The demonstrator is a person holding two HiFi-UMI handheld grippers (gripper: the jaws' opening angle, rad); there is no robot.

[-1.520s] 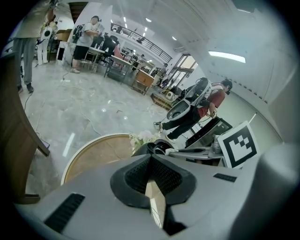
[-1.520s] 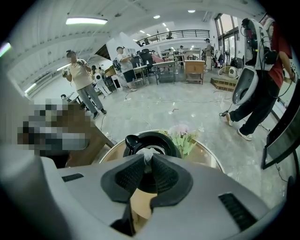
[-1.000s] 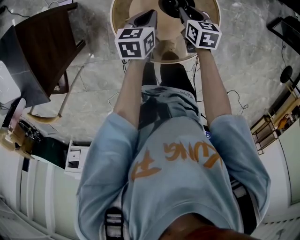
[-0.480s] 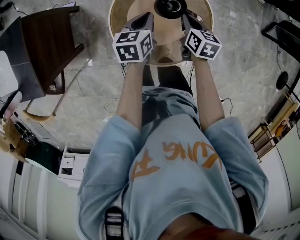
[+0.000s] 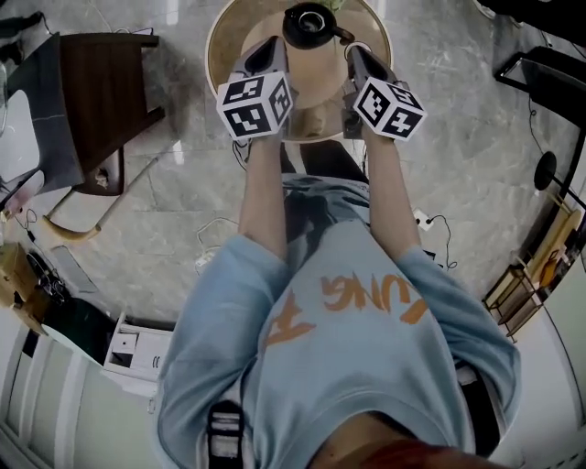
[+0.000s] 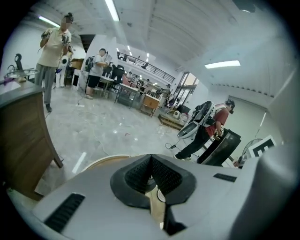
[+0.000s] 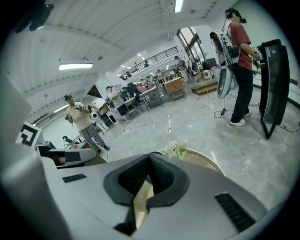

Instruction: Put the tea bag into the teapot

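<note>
A black teapot (image 5: 309, 23) stands on a round wooden table (image 5: 229, 37) at the top of the head view. My left gripper (image 5: 267, 48) reaches over the table's near edge just left of the teapot, and my right gripper (image 5: 353, 53) sits just right of it. Both are shut with nothing between their pads. In the left gripper view (image 6: 150, 161) and the right gripper view (image 7: 149, 159) the pads meet at their tips, with only table wood showing below. I see no tea bag in any view.
A dark wooden chair (image 5: 96, 87) stands left of the table. Green flowers (image 7: 174, 150) sit at the table's far edge. Cables and a white box (image 5: 133, 343) lie on the marble floor. People stand in the room (image 6: 54, 44) (image 7: 236, 61).
The table and teapot have slid lower into the head view, so the whole teapot now shows. Both grippers stay side by side at the table edge, still shut.
</note>
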